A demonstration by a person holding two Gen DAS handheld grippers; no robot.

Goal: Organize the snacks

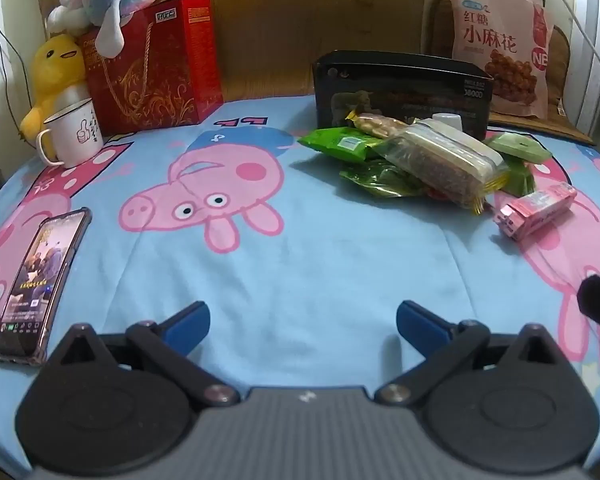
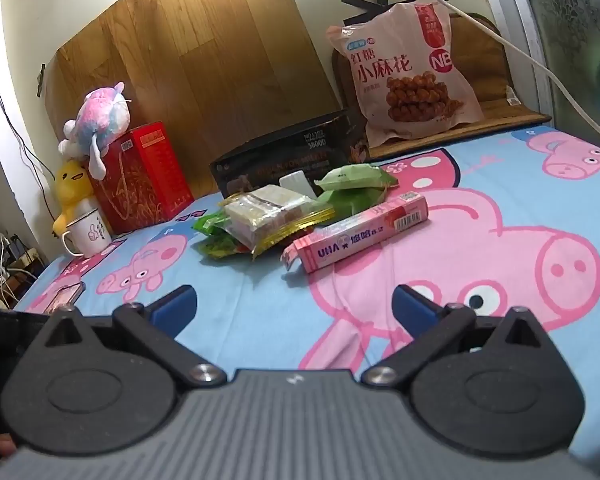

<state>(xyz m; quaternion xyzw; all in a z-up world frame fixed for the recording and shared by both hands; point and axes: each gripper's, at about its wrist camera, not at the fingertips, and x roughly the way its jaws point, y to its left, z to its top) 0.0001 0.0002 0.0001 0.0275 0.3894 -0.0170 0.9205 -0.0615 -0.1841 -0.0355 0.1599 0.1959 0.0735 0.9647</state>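
Note:
A pile of snacks lies on the blue cartoon-pig cloth: green packets point(image 1: 342, 144) point(image 2: 352, 178), a clear pack of bars point(image 1: 440, 160) point(image 2: 268, 210) and a bag of nuts point(image 1: 376, 124). A long pink box point(image 1: 536, 210) point(image 2: 356, 232) lies beside the pile. Behind it stands an open black box point(image 1: 404, 92) point(image 2: 292, 156). My left gripper point(image 1: 303, 324) is open over bare cloth, well short of the pile. My right gripper point(image 2: 294, 306) is open too, with the pink box a little ahead of it. Neither holds anything.
A phone point(image 1: 40, 284) lies at the left, with a white mug point(image 1: 74, 132) point(image 2: 88, 234), a red gift box point(image 1: 152, 68) point(image 2: 144, 176) and plush toys point(image 1: 58, 76) behind. A large pink snack bag point(image 1: 500, 44) point(image 2: 408, 72) leans at the back right. A white cable point(image 2: 540, 64) hangs there.

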